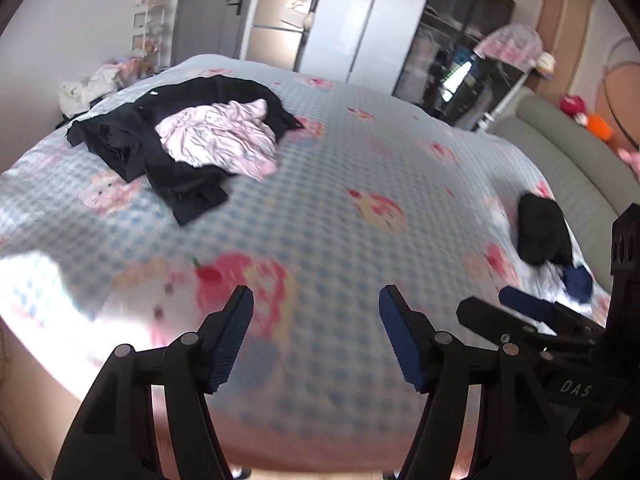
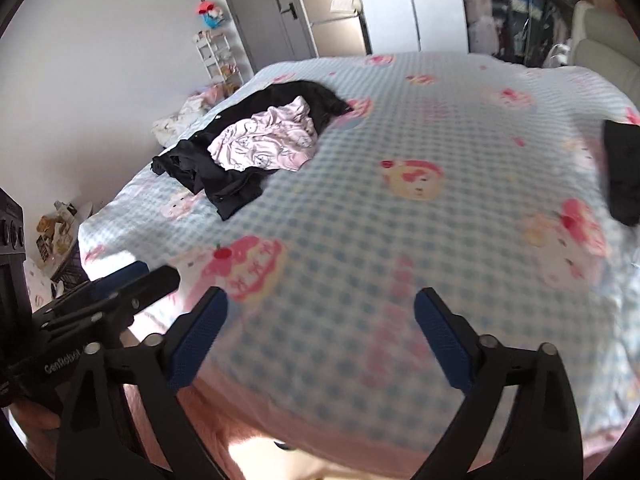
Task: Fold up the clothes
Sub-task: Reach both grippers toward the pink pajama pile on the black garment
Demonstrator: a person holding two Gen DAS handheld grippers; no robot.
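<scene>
A crumpled pink garment (image 1: 224,138) lies on top of a heap of black clothes (image 1: 132,140) at the far left of the bed (image 1: 340,208); both also show in the right wrist view, pink (image 2: 268,140) on black (image 2: 224,176). A folded black garment (image 1: 542,228) sits near the headboard, seen at the right edge in the right wrist view (image 2: 622,168). My left gripper (image 1: 316,328) is open and empty above the near bed edge. My right gripper (image 2: 320,336) is open and empty beside it, and its fingers (image 1: 528,304) show in the left wrist view.
A grey padded headboard (image 1: 560,152) runs along the right. A dark blue cloth (image 1: 578,282) lies by the folded black garment. Beyond the bed stand a fridge (image 1: 276,28), a white wardrobe (image 1: 360,16), a grey door (image 1: 212,4) and a white shelf (image 1: 146,28).
</scene>
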